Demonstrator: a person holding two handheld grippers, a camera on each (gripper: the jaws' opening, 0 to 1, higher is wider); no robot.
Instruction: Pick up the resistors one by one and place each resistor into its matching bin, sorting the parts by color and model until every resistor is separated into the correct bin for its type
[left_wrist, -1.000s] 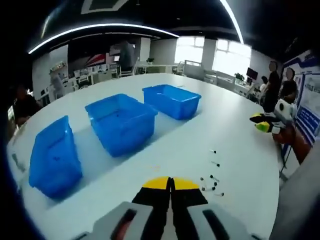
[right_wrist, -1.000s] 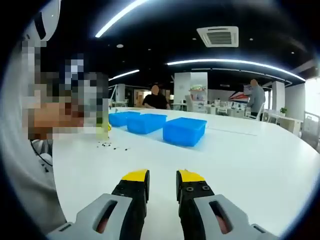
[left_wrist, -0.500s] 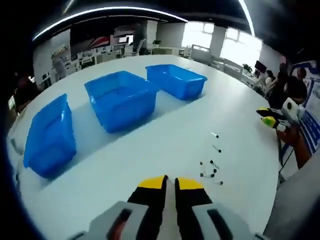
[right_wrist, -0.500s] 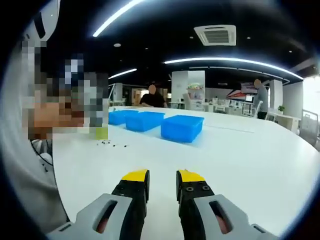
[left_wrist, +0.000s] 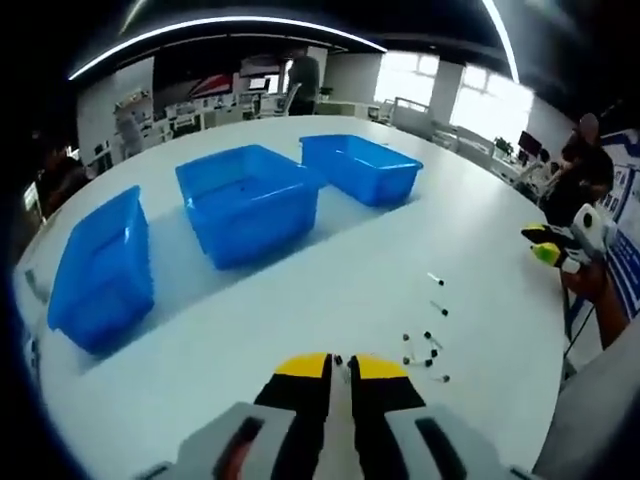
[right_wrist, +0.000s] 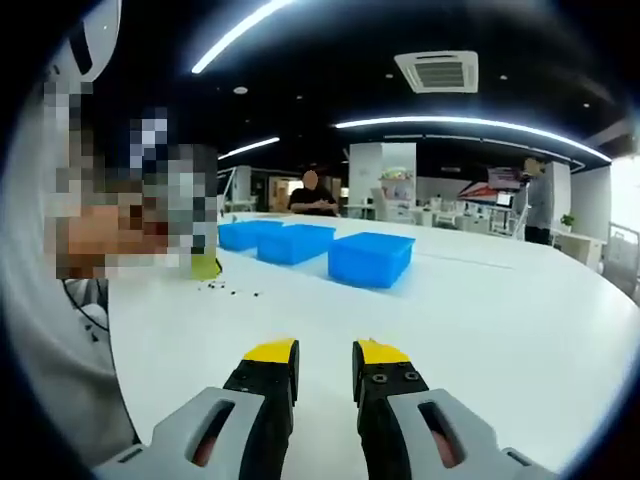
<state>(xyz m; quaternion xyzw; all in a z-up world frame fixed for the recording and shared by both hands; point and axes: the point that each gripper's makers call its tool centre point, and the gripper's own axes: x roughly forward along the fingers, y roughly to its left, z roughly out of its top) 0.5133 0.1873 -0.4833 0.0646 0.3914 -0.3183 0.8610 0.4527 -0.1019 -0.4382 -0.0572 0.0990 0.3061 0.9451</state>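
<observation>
Three bins (left_wrist: 250, 200) sit in a row across the white counter (left_wrist: 350, 290), spaced for separate types. Left hand-held gripper (left_wrist: 339, 372) hangs low, jaws nearly together and empty, nosing toward the resistors (left_wrist: 424, 345) scattered just ahead to its right. Right hand-held gripper (right_wrist: 325, 362) waits, jaws parted, well apart from them.

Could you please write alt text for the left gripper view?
The left gripper, jaws nearly closed, hovers over a white table beside scattered small resistors. Three blue bins stand in a row beyond.
</observation>
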